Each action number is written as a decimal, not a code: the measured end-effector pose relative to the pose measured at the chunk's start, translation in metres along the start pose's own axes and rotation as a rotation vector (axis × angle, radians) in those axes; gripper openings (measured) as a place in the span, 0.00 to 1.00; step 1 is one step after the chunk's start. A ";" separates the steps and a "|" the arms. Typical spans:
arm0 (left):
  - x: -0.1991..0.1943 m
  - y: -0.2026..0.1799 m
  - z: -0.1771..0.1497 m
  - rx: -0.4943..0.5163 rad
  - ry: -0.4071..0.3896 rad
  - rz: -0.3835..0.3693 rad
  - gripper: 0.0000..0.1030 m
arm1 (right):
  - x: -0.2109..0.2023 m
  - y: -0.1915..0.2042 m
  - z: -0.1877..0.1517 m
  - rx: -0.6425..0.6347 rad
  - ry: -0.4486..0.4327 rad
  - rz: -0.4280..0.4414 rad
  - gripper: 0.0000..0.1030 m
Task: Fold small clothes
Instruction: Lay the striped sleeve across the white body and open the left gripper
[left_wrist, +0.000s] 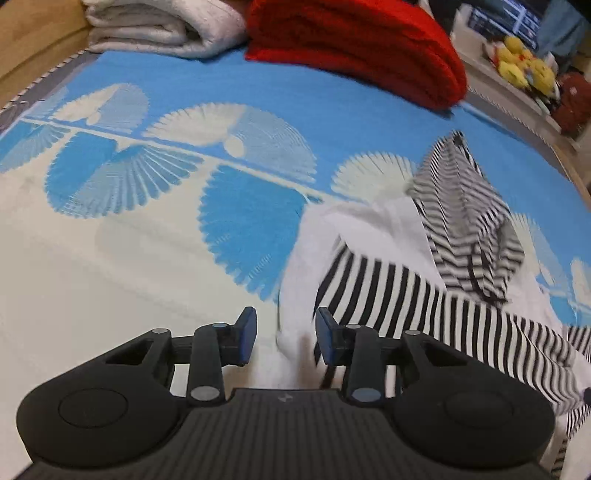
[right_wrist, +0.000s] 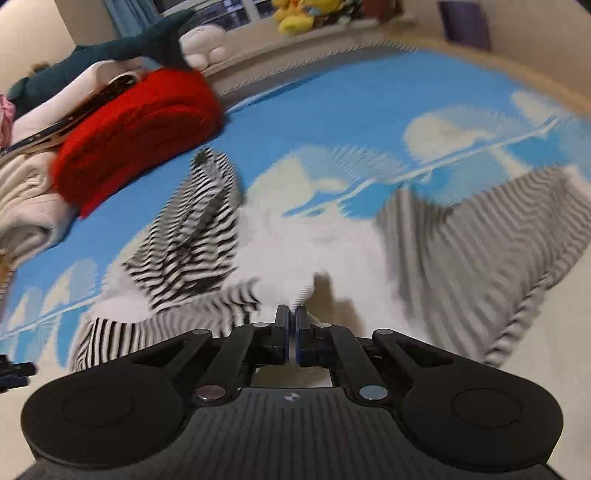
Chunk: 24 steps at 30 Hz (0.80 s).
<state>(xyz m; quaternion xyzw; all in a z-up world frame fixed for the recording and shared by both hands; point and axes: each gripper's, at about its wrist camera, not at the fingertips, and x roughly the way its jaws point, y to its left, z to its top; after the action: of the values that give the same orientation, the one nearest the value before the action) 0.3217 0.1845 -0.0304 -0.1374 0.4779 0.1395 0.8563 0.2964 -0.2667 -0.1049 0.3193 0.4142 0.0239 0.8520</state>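
A small black-and-white striped garment with white panels (left_wrist: 424, 288) lies crumpled on the blue and cream patterned bedspread (left_wrist: 147, 258). My left gripper (left_wrist: 286, 334) is open, its jaws on either side of a white edge of the garment. In the right wrist view the garment (right_wrist: 192, 236) spreads ahead. My right gripper (right_wrist: 292, 332) is shut on a white edge of it, and the cloth is lifted and blurred there. The tip of the left gripper shows at the far left edge (right_wrist: 14, 371).
A folded red knit (left_wrist: 362, 48) and a folded white blanket (left_wrist: 159, 26) lie at the far end of the bed. A grey striped cloth (right_wrist: 480, 251) lies to the right. Plush toys (left_wrist: 524, 62) sit on a ledge beyond the bed.
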 end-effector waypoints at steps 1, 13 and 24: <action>0.005 -0.002 -0.003 0.010 0.026 -0.007 0.38 | 0.013 -0.007 -0.003 0.007 0.077 -0.030 0.02; 0.051 -0.029 -0.043 0.240 0.264 0.003 0.33 | 0.039 -0.006 -0.012 0.016 0.202 0.040 0.32; 0.055 -0.044 -0.054 0.261 0.249 0.059 0.33 | 0.058 -0.023 -0.022 0.069 0.305 -0.072 0.51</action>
<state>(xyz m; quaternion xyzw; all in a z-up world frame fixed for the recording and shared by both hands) 0.3238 0.1300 -0.1001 -0.0273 0.5981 0.0831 0.7967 0.3130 -0.2559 -0.1683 0.3260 0.5506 0.0275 0.7680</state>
